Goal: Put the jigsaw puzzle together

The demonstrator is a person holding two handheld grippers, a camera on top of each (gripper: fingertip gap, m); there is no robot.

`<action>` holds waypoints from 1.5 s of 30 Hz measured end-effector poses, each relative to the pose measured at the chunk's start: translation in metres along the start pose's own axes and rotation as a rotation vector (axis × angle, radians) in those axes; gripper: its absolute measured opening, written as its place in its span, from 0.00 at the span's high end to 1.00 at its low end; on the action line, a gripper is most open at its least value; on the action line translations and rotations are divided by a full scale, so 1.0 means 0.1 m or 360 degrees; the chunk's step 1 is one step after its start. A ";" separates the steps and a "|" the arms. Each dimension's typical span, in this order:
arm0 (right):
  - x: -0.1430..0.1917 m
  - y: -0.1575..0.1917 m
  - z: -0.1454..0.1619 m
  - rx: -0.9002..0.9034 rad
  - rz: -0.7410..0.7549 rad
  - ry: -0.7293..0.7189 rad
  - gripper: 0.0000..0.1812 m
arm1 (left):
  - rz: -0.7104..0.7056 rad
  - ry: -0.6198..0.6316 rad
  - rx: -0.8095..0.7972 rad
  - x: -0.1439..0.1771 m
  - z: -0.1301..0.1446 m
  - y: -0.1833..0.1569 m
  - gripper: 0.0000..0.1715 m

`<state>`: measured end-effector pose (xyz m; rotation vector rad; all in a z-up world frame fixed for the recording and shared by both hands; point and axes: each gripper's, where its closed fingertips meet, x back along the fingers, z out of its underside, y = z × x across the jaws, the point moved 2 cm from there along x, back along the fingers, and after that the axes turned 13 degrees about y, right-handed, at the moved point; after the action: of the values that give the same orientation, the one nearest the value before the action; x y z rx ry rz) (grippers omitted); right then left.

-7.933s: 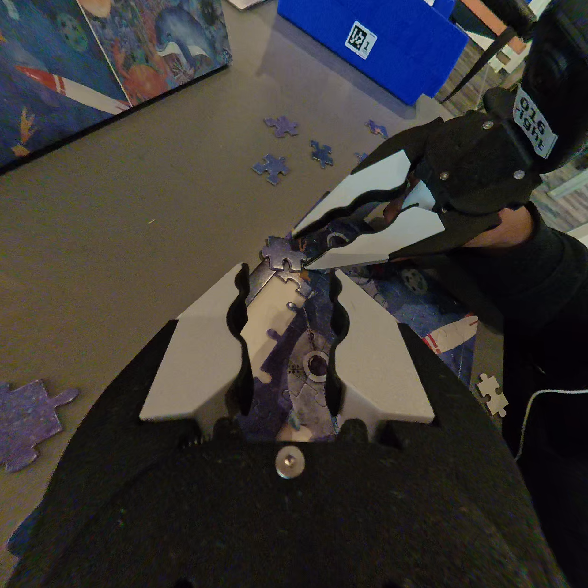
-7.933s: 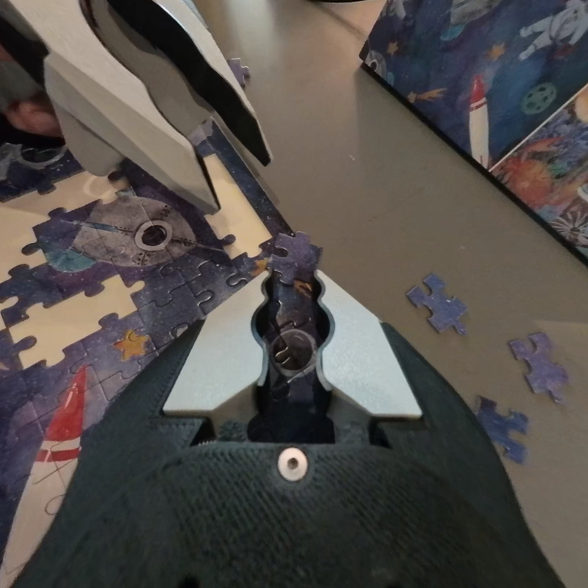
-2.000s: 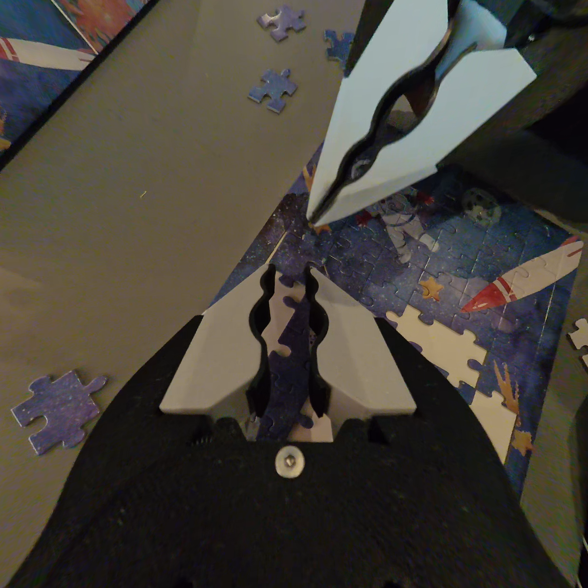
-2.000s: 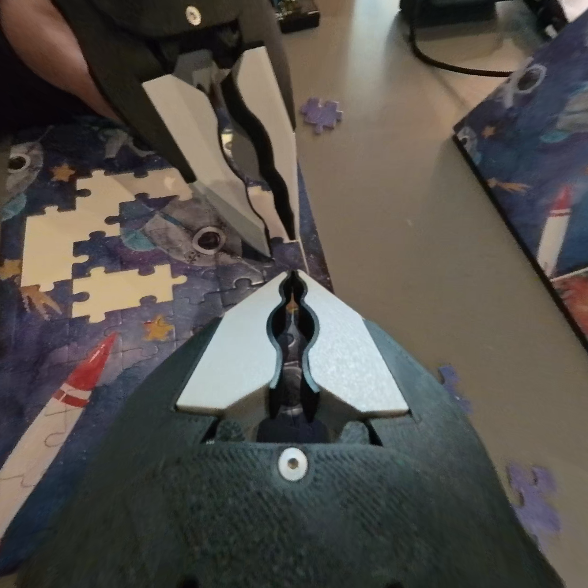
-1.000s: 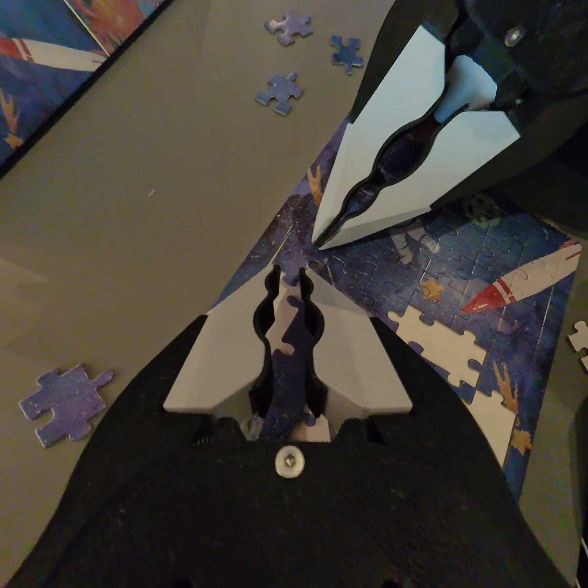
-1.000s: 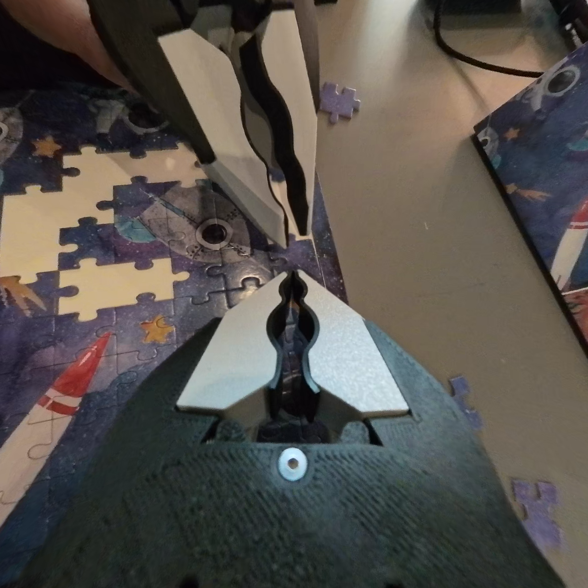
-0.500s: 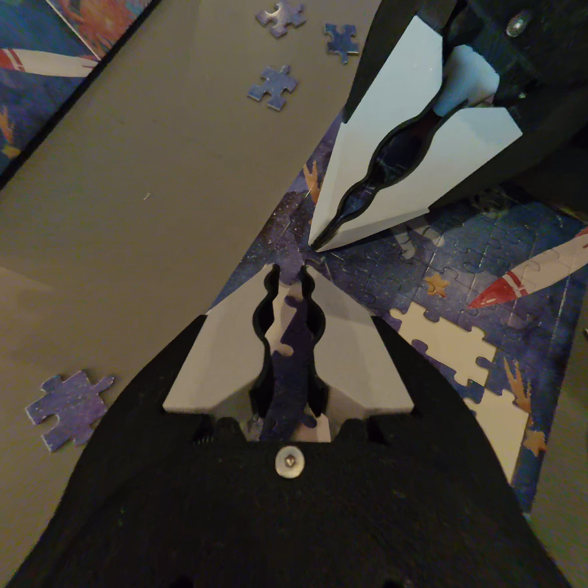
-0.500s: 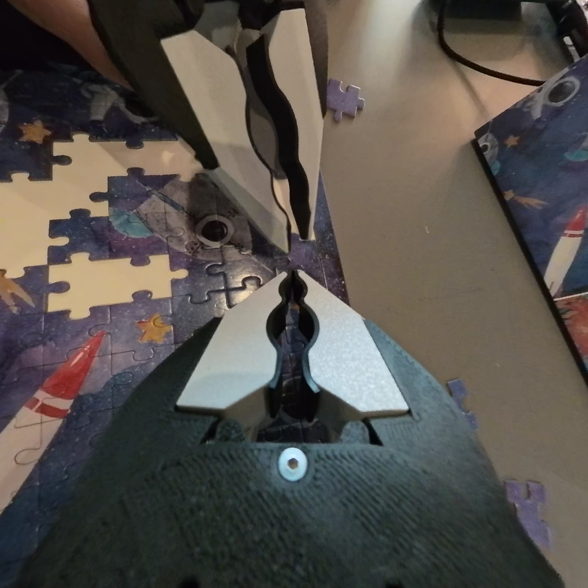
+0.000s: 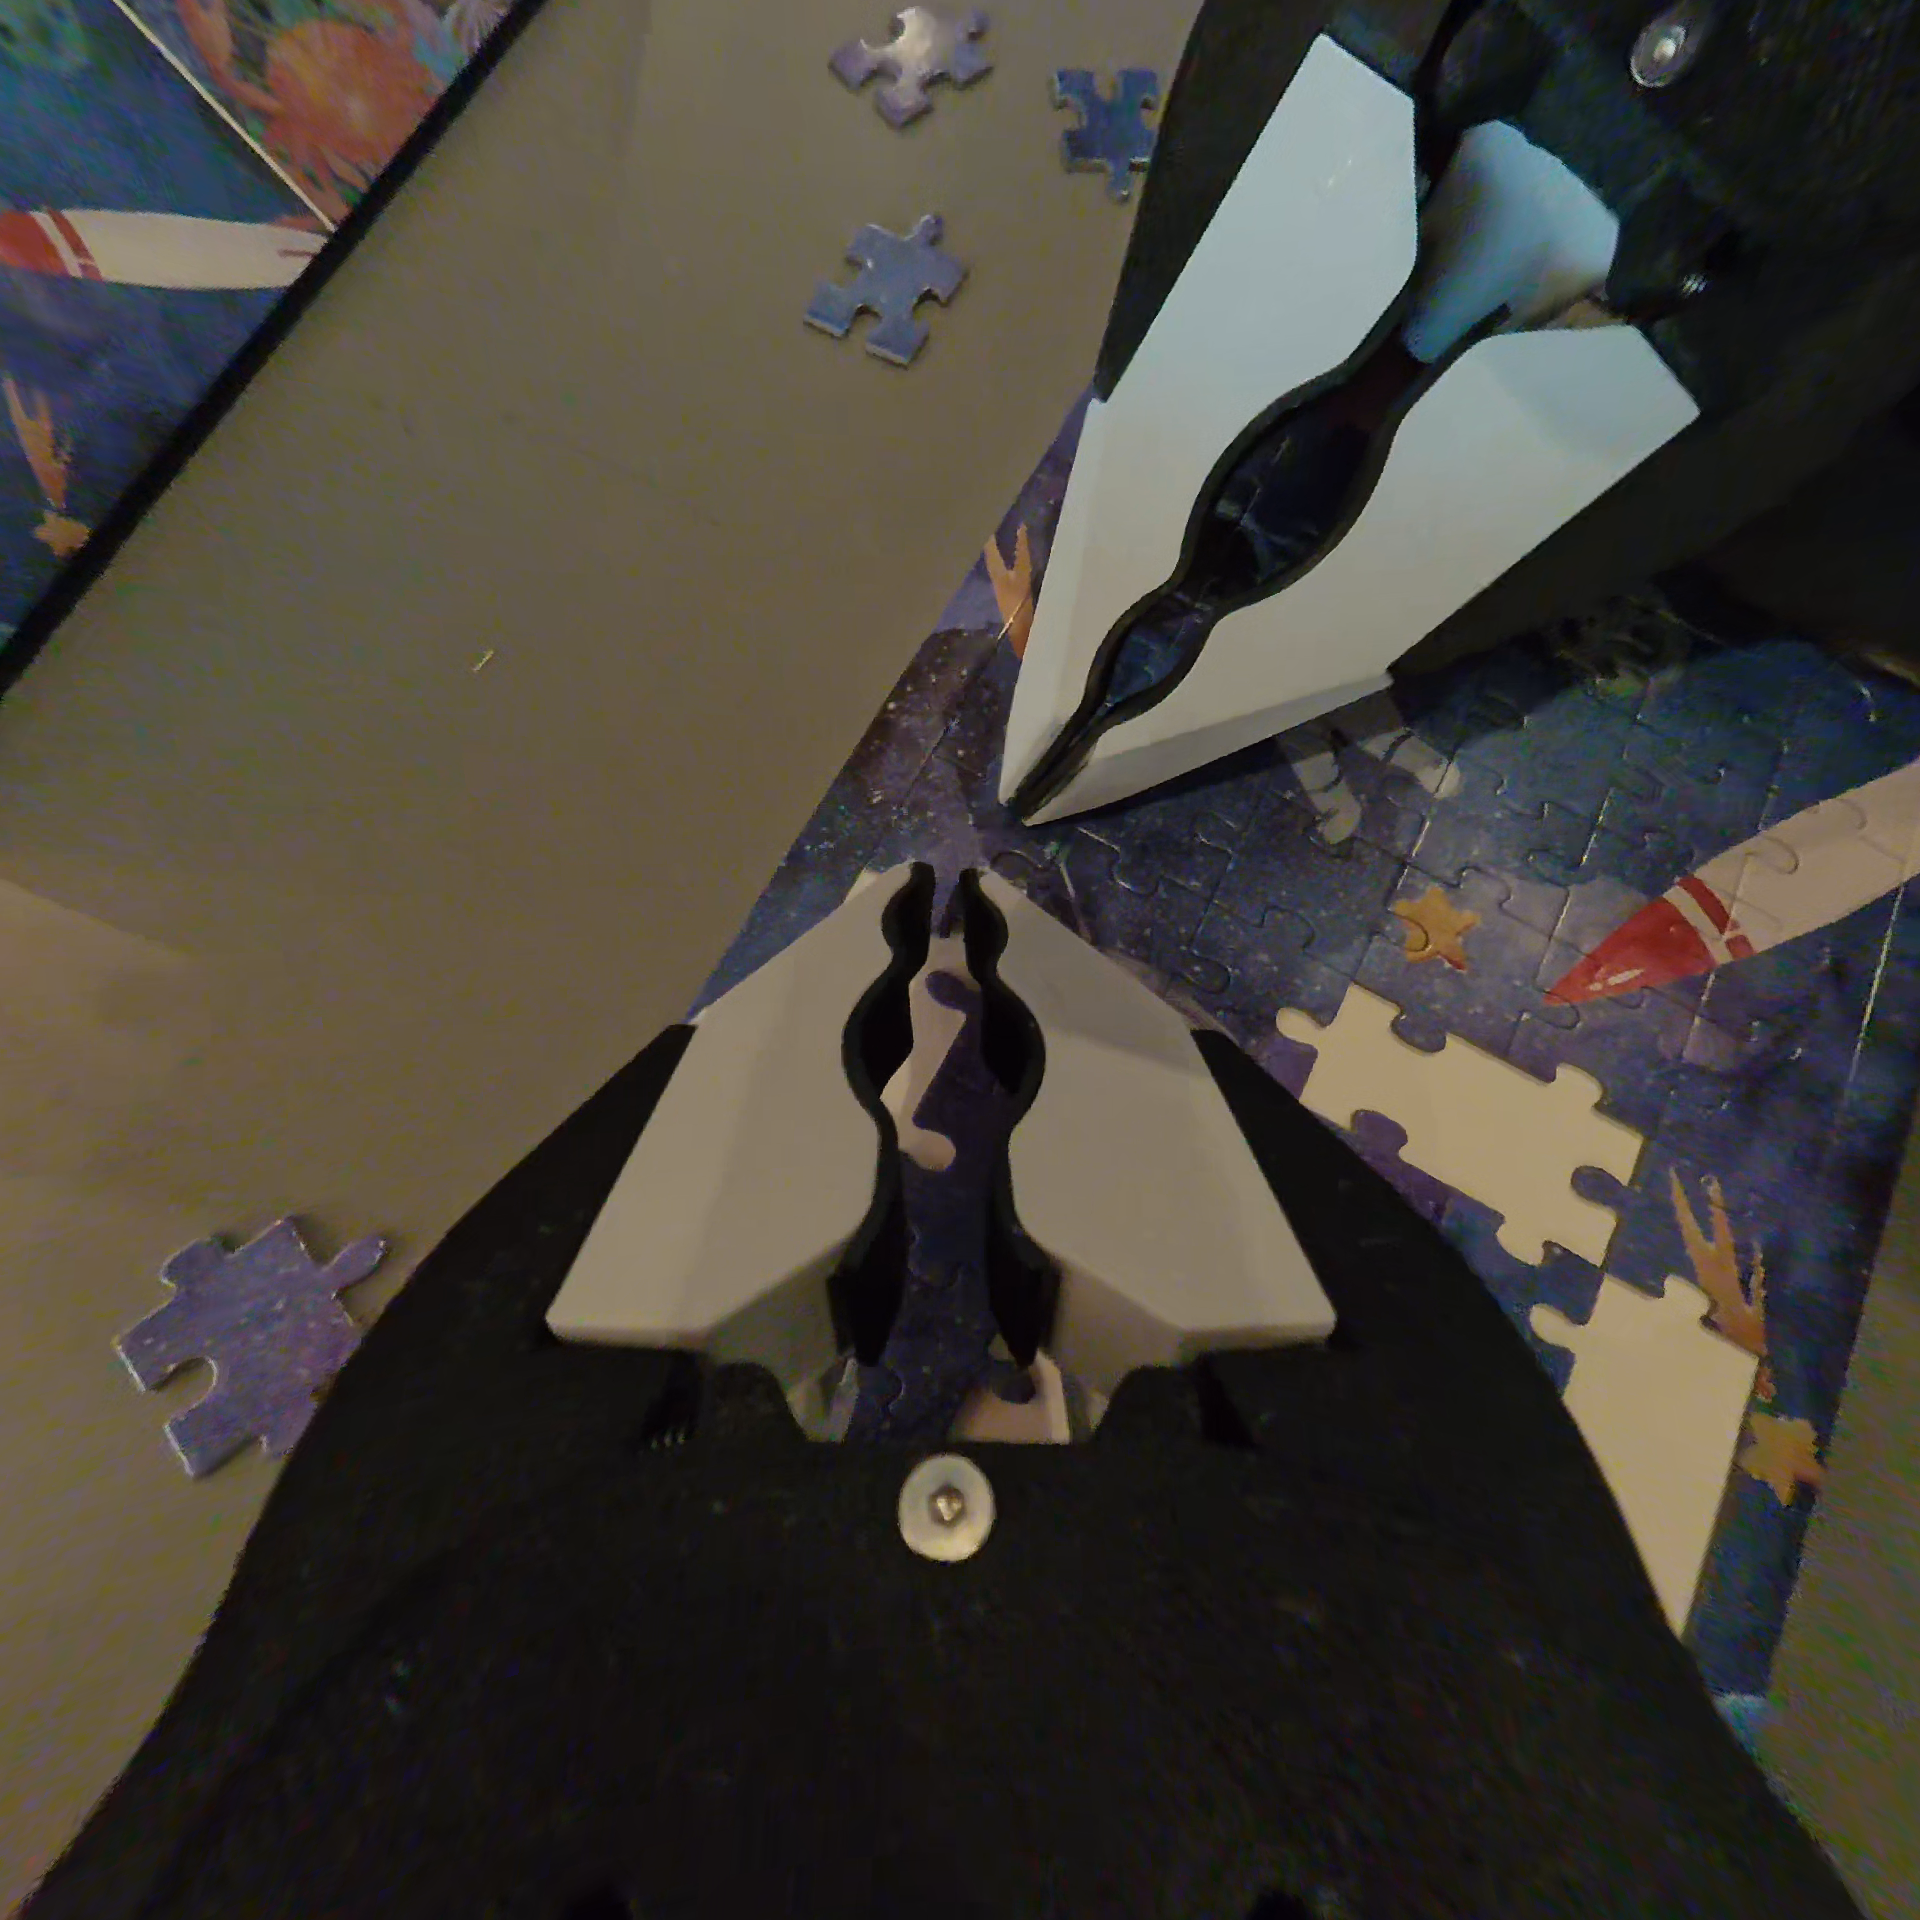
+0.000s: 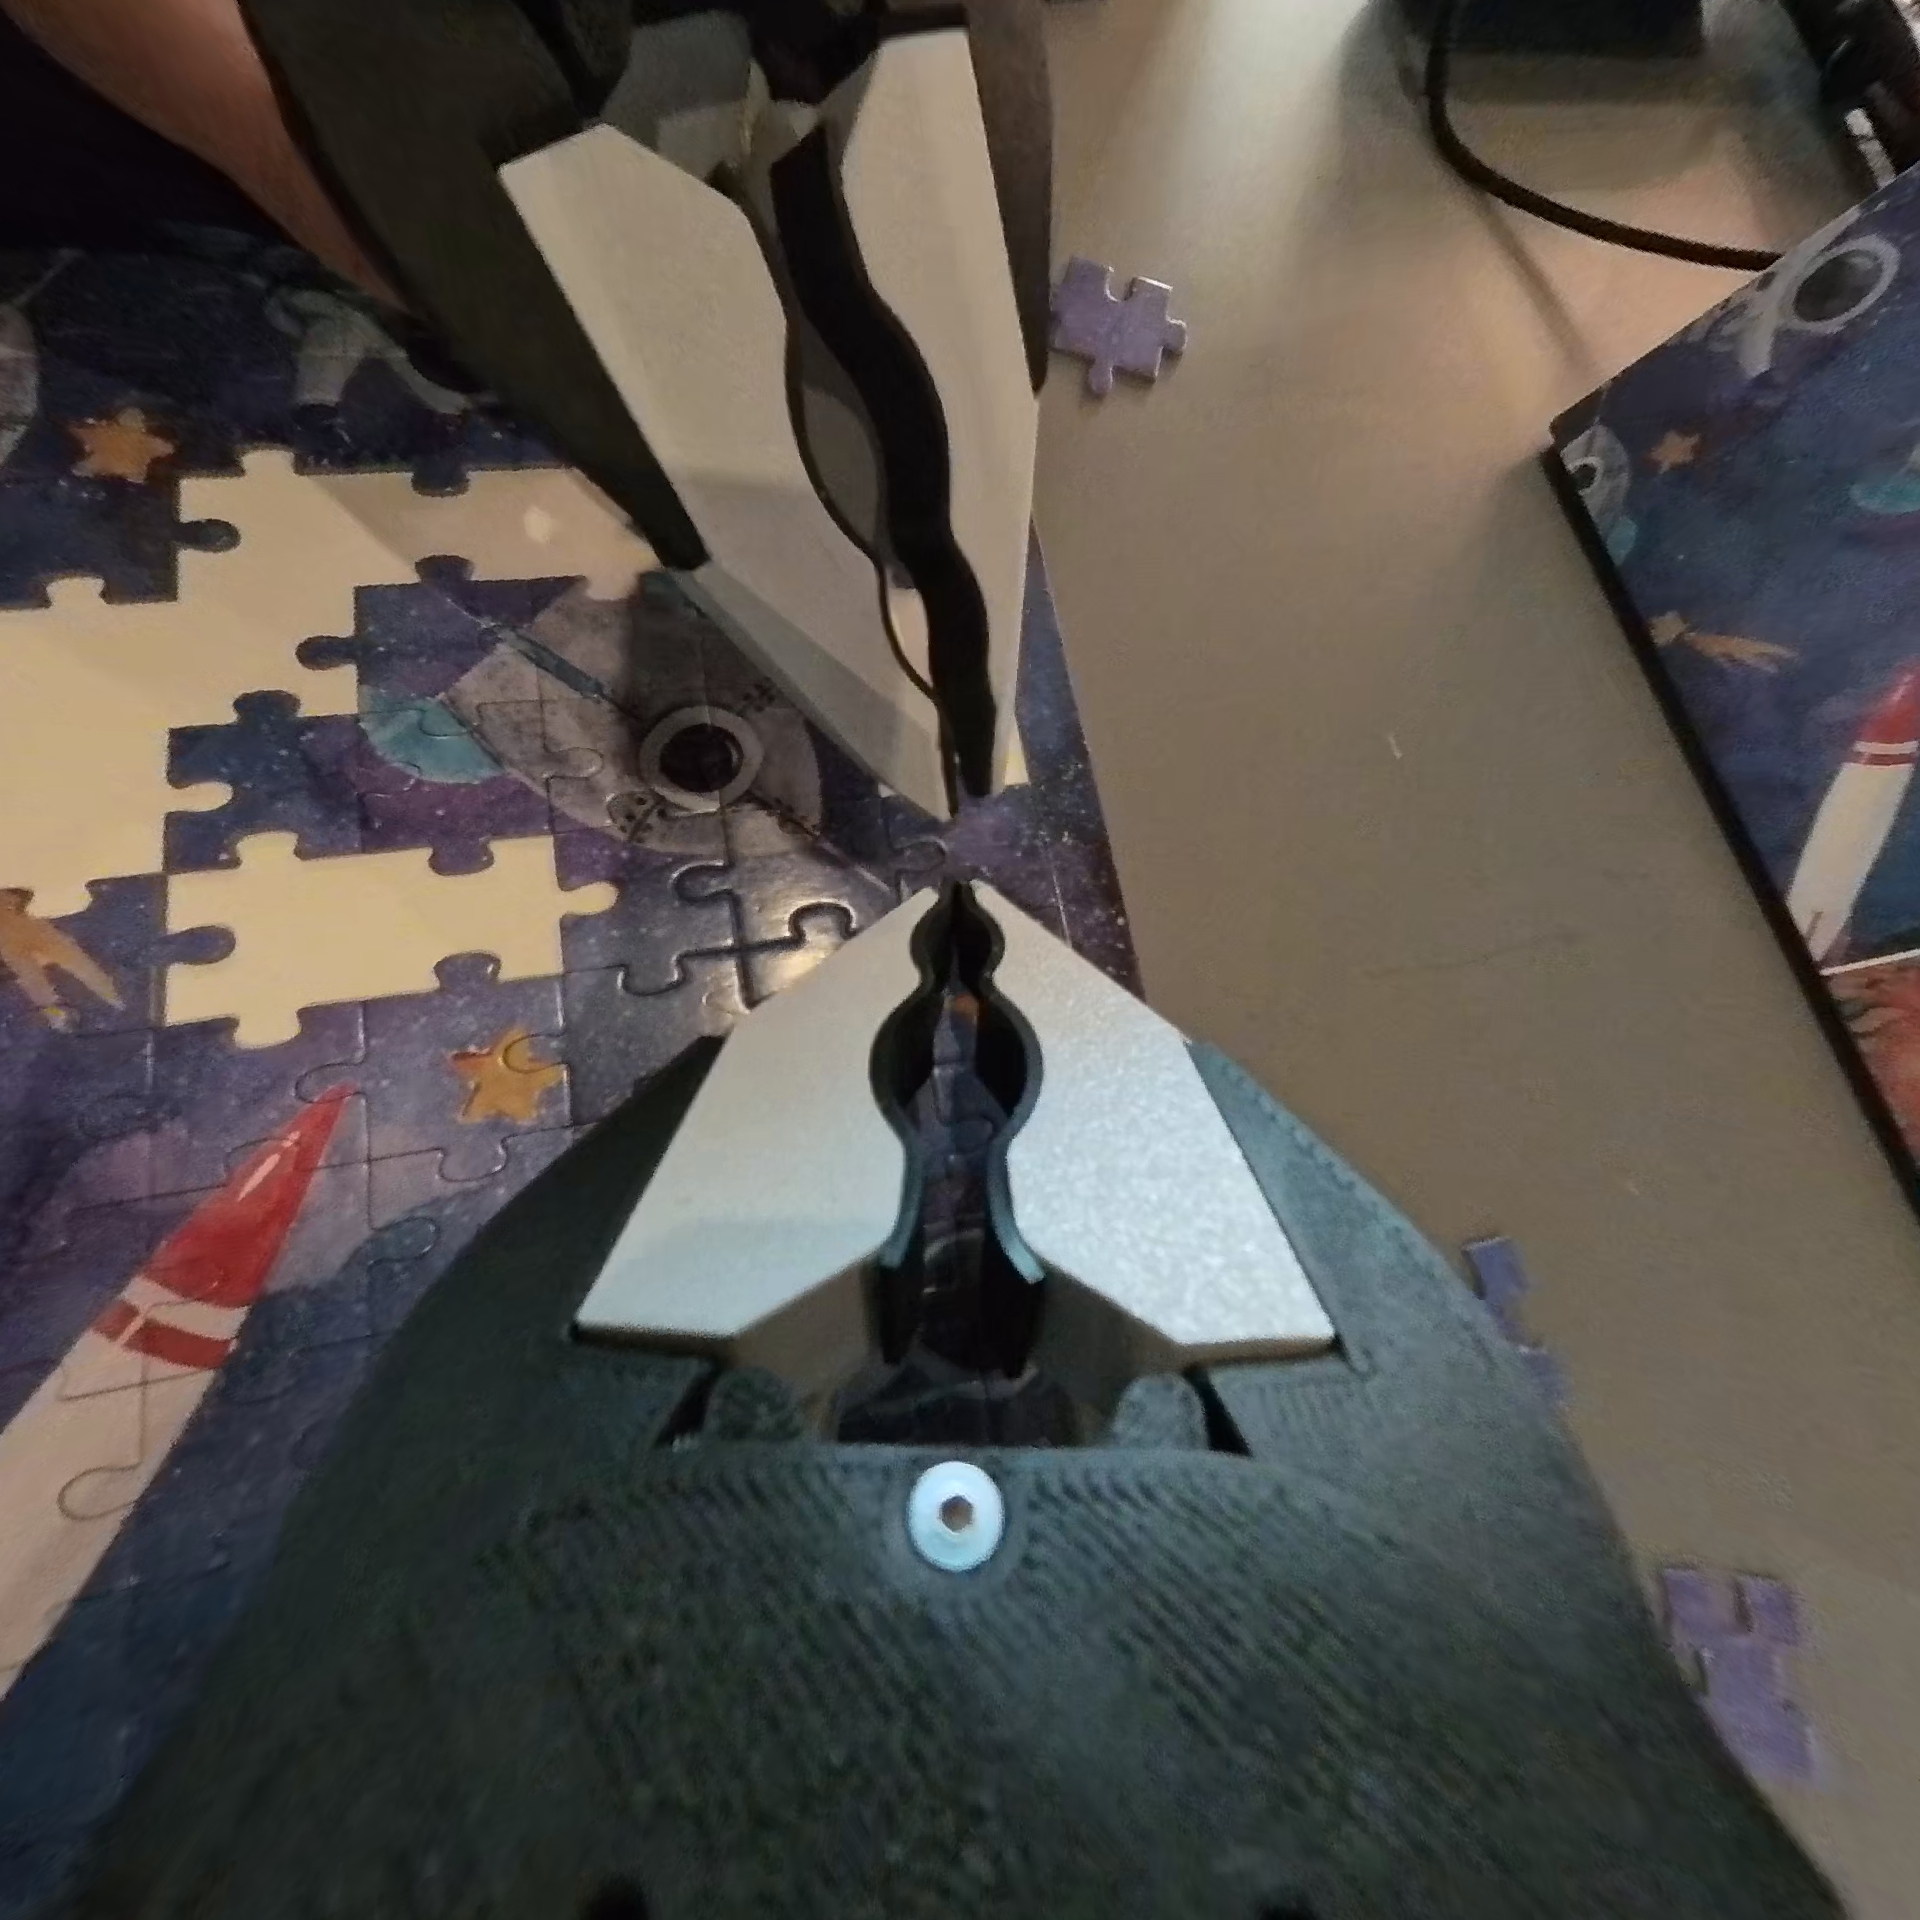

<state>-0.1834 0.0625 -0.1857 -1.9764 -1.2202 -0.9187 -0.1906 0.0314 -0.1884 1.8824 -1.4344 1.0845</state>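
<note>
The partly built space jigsaw (image 9: 1351, 883) lies flat on the grey table and also shows in the right wrist view (image 10: 675, 935). It has white unfilled gaps (image 9: 1455, 1122). My left gripper (image 9: 943, 878) is empty and all but shut, with only a thin slit between its tips. It points down at a purple piece (image 10: 1003, 831) on the jigsaw's outer edge. My right gripper (image 10: 956, 904) is shut and empty, and its tips meet the same piece from the other side. The two grippers stand tip to tip, as the left wrist view shows for the right gripper (image 9: 1023, 810).
Loose purple pieces lie on the table: one to my left (image 9: 249, 1340), several farther off (image 9: 888, 286), one behind the left gripper (image 10: 1117, 322), others at lower right (image 10: 1745, 1662). The picture box (image 10: 1766, 520) lies alongside. A black cable (image 10: 1507, 197) runs at the back. Left and right tips are no more than a few centimetres apart. Both grippers' tips are roughly 7 centimetres from the partly built space jigsaw (image 9: 1351, 883).
The piece my right gripper held 7.9 s ago now lies in the jigsaw's edge. Since then the left jaws have narrowed almost shut and both tips have closed in on that piece.
</note>
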 end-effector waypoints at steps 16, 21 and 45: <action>-0.02 -0.07 0.02 -0.0159 -0.0045 -0.0022 1.00 | 0.0056 0.0020 0.0018 -0.02 0.02 -0.04 1.00; -0.03 -0.03 0.01 -0.0252 -0.0176 -0.0043 1.00 | 0.0063 0.0021 0.0033 -0.02 0.02 -0.04 1.00; -0.02 -0.13 -0.02 -0.0258 -0.0018 -0.0062 1.00 | -0.0063 0.0057 -0.0089 0.00 0.02 -0.05 1.00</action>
<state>-0.1962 0.0649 -0.1848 -2.1245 -1.2130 -1.0173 -0.1856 0.0310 -0.1887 1.8358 -1.3875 1.0432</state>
